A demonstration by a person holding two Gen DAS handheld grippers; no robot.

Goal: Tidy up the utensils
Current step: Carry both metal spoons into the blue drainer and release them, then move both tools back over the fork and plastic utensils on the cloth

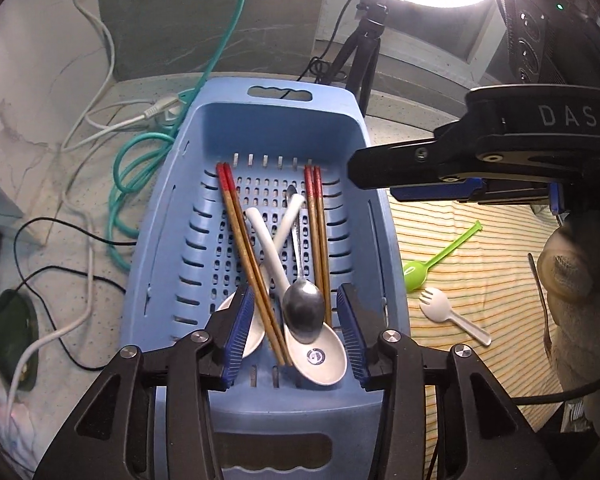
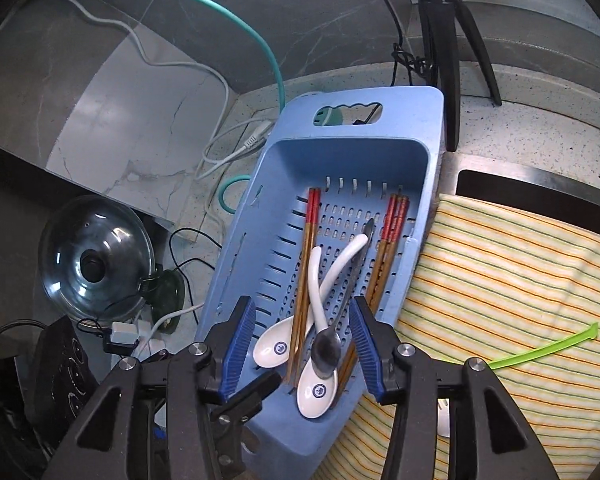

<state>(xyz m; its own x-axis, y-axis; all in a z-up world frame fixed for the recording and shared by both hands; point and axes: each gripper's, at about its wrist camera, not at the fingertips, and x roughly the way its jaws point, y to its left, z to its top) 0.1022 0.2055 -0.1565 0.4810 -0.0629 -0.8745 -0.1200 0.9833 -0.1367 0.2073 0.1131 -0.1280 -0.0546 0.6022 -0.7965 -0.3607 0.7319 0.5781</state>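
Blue basket (image 1: 172, 240) rim clear | left gripper (image 1: 296, 332) parted above utensils

A home kitchen: stone counter (image 2: 540, 140), glass pot lid (image 2: 94, 258), utensil basket (image 2: 340, 152).

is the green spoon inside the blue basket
No, the green spoon lies on the striped cloth, outside the blue basket.

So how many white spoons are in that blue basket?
2. One white spoon lies bowl-down at the basket's near end under the metal spoon; the other crosses it, leftward beneath chopsticks. None seems hidden.
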